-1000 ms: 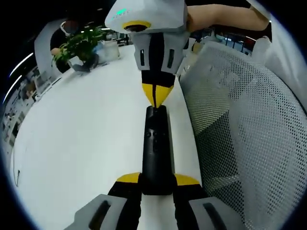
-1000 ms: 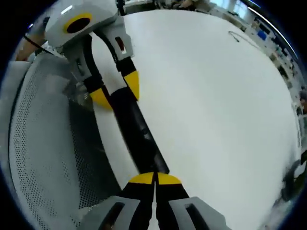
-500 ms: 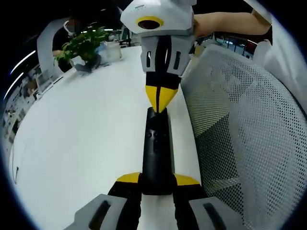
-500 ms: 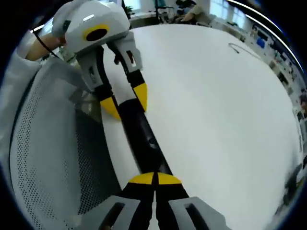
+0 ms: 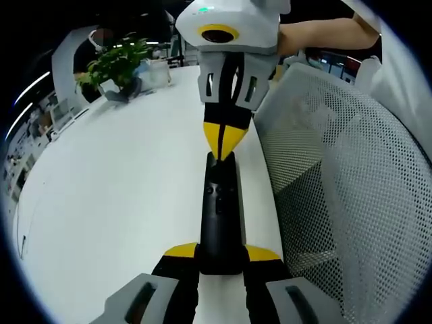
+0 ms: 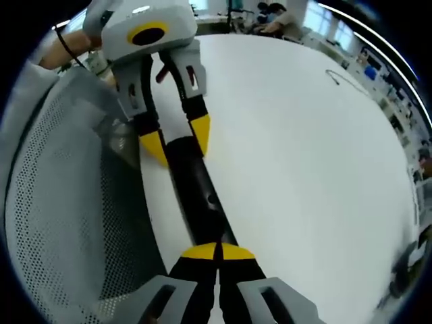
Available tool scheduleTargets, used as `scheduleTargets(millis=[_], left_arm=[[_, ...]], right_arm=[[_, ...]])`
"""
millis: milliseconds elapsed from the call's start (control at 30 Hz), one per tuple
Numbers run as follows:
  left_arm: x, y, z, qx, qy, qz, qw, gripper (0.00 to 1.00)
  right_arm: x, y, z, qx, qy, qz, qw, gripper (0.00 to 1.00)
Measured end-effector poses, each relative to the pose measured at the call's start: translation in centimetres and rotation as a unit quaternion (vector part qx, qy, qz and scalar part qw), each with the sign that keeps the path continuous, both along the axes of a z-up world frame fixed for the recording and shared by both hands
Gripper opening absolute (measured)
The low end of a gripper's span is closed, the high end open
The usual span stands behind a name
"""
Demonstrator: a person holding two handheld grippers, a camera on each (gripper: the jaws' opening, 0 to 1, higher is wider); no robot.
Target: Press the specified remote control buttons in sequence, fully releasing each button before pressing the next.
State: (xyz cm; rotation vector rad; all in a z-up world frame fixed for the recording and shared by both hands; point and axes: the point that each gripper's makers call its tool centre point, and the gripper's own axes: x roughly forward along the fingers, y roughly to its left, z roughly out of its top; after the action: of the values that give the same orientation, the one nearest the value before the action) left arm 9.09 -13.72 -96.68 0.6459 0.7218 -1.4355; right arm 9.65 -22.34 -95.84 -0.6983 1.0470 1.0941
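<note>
1. Left gripper view: a plant [image 5: 115, 64] stands at the far desk [image 5: 115, 182] edge.
2. The left claw [image 5: 221, 255] grips the remote [image 5: 219, 209] near end, by the desk's edge.
3. The right claw [image 5: 221, 140], tips together, touches its far end.
4. A mesh chair [image 5: 337, 182] stands alongside.
5. Right gripper view: a cable [image 6: 335, 75] lies far across the desk.

No text, label, brand, number or sign can be read in either view. The black remote control [image 5: 219, 216] on the white worktop [image 5: 115, 202] shows small buttons, but any marks on them are too small and blurred to make out. The housings of the left gripper [image 6: 174, 140] and the right gripper [image 5: 223, 140] carry only plain yellow and black patches, with no lettering that can be told.
</note>
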Motion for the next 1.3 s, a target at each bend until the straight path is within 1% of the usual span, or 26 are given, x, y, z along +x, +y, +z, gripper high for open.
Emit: scheduleTargets(millis=[100, 133, 267, 433, 467, 500, 600, 667, 767, 833, 900, 933, 1033, 1200, 1300], left_arm=[[0.0, 0.0, 0.0, -0.001, -0.001, 0.0, 1.0, 0.24], [0.0, 0.0, 0.0, -0.001, -0.001, 0.001, 1.0, 0.24], [0.0, 0.0, 0.0, -0.003, 0.0, 0.003, 1.0, 0.24], [0.0, 0.0, 0.1, -0.004, 0.0, 0.003, 1.0, 0.24], [0.0, 0.0, 0.1, -0.004, 0.0, 0.003, 1.0, 0.24], [0.0, 0.0, 0.1, -0.004, 0.0, 0.003, 1.0, 0.24], [0.0, 0.0, 0.1, -0.005, 0.0, 0.004, 1.0, 0.24], [0.0, 0.0, 0.1, -0.005, -0.001, 0.004, 1.0, 0.24], [0.0, 0.0, 0.1, -0.005, 0.0, 0.003, 1.0, 0.24], [0.0, 0.0, 0.1, -0.003, 0.0, 0.001, 1.0, 0.24], [0.0, 0.0, 0.1, -0.002, 0.001, 0.0, 1.0, 0.24], [0.0, 0.0, 0.1, -0.002, 0.001, 0.0, 1.0, 0.24], [0.0, 0.0, 0.1, -0.003, 0.002, 0.001, 1.0, 0.24], [0.0, 0.0, 0.1, -0.005, 0.0, 0.004, 1.0, 0.24], [0.0, 0.0, 0.1, -0.006, 0.0, 0.005, 1.0, 0.24]], right_arm=[[0.0, 0.0, 0.3, 0.021, 0.0, -0.011, 0.9997, 0.0], [0.2, 0.3, 0.5, 0.031, -0.015, -0.01, 0.9994, 0.0], [0.2, 1.0, 0.9, 0.04, -0.022, 0.007, 0.9989, 0.0], [-0.2, 1.2, -0.1, 0.023, -0.007, 0.034, 0.9991, 0.0], [0.0, 1.2, 0.0, 0.023, -0.016, 0.038, 0.9989, 0.0], [-0.1, 1.2, 0.1, 0.022, -0.009, 0.039, 0.999, 0.0], [-0.1, 1.2, 0.1, 0.02, -0.009, 0.048, 0.9986, 0.0], [-0.1, 1.3, 0.0, 0.011, -0.013, 0.06, 0.9981, 0.0], [-0.1, 1.4, -0.1, -0.006, -0.03, 0.075, 0.9967, 0.0], [-0.1, 1.5, -0.1, -0.01, -0.039, 0.081, 0.9959, 0.0], [0.0, 1.4, 0.0, -0.005, -0.039, 0.073, 0.9965, 0.0], [0.0, 1.4, 0.0, 0.006, -0.032, 0.052, 0.9981, 0.0], [0.1, 1.4, 0.2, 0.026, -0.023, 0.025, 0.9991, 0.0], [0.0, 2.3, 0.7, 0.047, -0.021, 0.025, 0.9984, 0.0], [0.0, 2.6, 0.4, 0.041, -0.018, 0.035, 0.9984, 0.0]])
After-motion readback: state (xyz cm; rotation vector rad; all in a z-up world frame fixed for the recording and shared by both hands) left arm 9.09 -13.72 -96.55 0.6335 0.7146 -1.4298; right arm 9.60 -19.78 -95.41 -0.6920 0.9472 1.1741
